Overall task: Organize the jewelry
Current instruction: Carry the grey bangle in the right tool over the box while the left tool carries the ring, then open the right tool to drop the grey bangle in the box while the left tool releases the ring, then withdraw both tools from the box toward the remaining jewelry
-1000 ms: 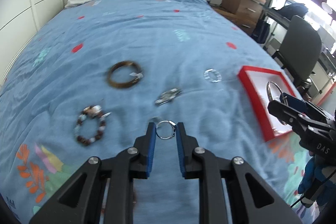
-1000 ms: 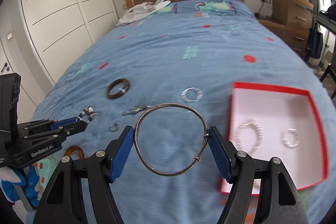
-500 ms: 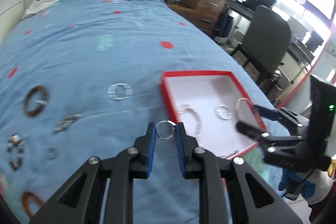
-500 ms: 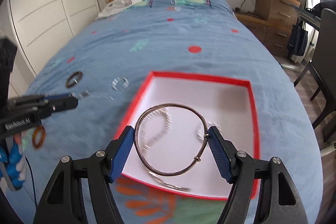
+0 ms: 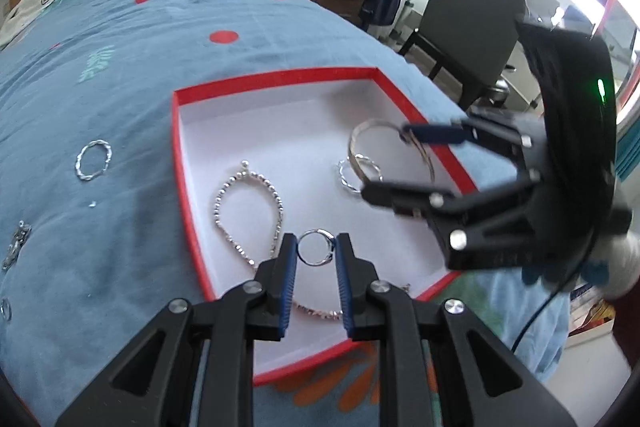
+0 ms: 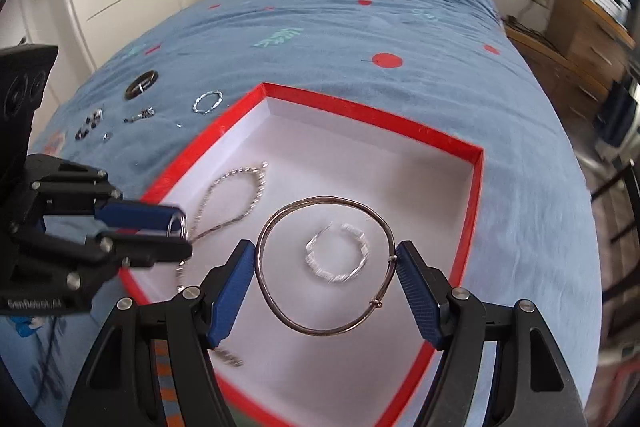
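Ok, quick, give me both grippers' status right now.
Left gripper: closed on a small ring.
Right gripper: closed on a large bangle.

Both grippers are showing black angular linkages, silver screws and ribbed blue pads. The right gripper (image 5: 404, 163) is glowing green; the left gripper (image 6: 178, 237) is bearing white lettering.

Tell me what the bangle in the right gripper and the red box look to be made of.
Bangle: thin metal wire, dull silvery-grey with a slight sheen; it keeps its round shape between the blue pads.
Red box: likely cardboard, matte red outside, plain white inside; thin flat walls with crisp folded corners.
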Demonstrator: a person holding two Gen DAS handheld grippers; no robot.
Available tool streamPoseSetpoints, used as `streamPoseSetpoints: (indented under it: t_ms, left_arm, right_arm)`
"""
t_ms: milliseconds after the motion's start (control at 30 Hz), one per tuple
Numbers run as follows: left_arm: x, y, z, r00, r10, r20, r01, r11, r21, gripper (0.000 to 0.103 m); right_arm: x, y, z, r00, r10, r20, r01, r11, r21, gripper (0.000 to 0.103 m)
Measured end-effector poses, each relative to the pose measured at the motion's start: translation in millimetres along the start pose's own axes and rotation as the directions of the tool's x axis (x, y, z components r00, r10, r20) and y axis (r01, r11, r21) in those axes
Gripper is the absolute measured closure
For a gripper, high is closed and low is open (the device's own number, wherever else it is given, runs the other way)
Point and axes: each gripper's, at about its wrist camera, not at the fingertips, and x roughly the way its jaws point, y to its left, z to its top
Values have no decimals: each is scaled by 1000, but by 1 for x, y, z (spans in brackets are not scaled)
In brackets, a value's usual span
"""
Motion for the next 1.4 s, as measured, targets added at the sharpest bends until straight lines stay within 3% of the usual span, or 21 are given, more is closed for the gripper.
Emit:
streamPoseSetpoints:
  t_ms: [300,500,633,867,967,1167,1400]
  left_arm:
    - [31,7,0,997,65,-36,-64,997,32,85]
    - [37,5,-3,995,95,-20,-93,991,93,83]
    - [38,1,-5,993,115,-6,-113,985,131,83]
    - [32,0,-6,996,88,-2,-87,986,140,81]
    - [25,-3,-5,997,77,-5,-75,988,138,70]
    - [5,-7,-7,998,58,-6,-57,992,115,67]
    - [-52,-7,-21,997,64,30,-66,996,53,67]
  right_arm:
    - [35,-11,18,994,79,-72,-90,983,-158,32]
    - [44,-1,9,990,53,-129,-91,946,-311,32]
    - [42,0,7,989,58,-135,-102,934,-342,31]
    - [38,1,8,989,53,-141,-98,936,-339,26]
    - [27,-2,11,992,46,-114,-80,947,-311,24]
    - [-16,-11,10,999,6,-48,-17,971,-237,22]
    - [-81,-11,1,999,-40,26,43,991,-125,22]
